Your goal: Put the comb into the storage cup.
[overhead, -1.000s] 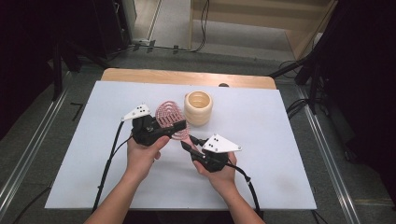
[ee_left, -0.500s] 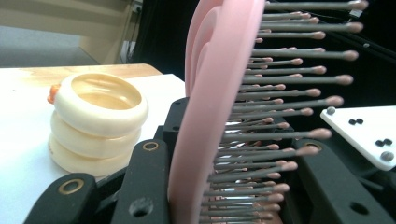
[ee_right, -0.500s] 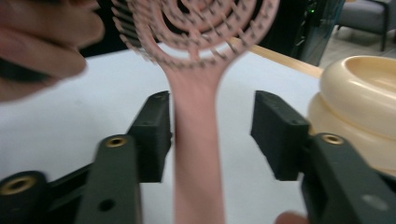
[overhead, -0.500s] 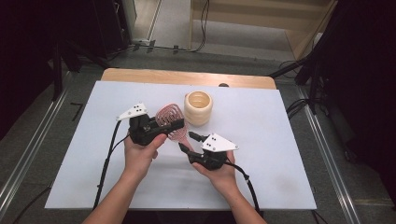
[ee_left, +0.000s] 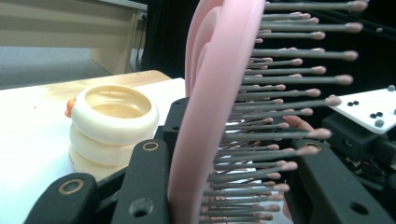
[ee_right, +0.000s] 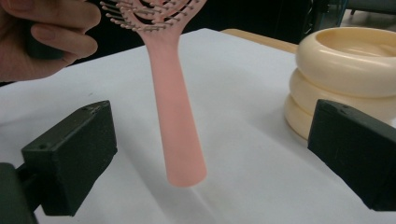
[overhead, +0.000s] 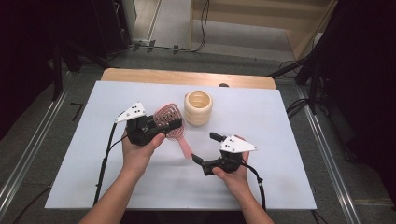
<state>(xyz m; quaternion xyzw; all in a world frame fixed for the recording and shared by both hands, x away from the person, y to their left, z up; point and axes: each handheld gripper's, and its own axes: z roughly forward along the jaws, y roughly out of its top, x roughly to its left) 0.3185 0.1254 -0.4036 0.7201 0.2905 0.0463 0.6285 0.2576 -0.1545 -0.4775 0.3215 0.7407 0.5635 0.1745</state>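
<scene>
From the high view we see the left gripper (overhead: 161, 125) clamped on the head of a pink hairbrush (overhead: 172, 125), whose handle slants down toward the right gripper (overhead: 205, 148). That gripper's jaws have just been opening and now stand wide, with nothing between them. A cream ribbed cup (overhead: 198, 108) stands on the white table (overhead: 289, 154) just beyond the brush.

In the left gripper view we look along the black jaws pressed on either side of the hairbrush (ee_left: 210, 116) head, bristles pointing right; the cup (ee_left: 112, 126) sits behind at left.

In the right gripper view the brush handle (ee_right: 180, 126) hangs ahead of the spread jaws, its tip seemingly just above the table, though we cannot be sure. The cup (ee_right: 345, 70) is at right.
</scene>
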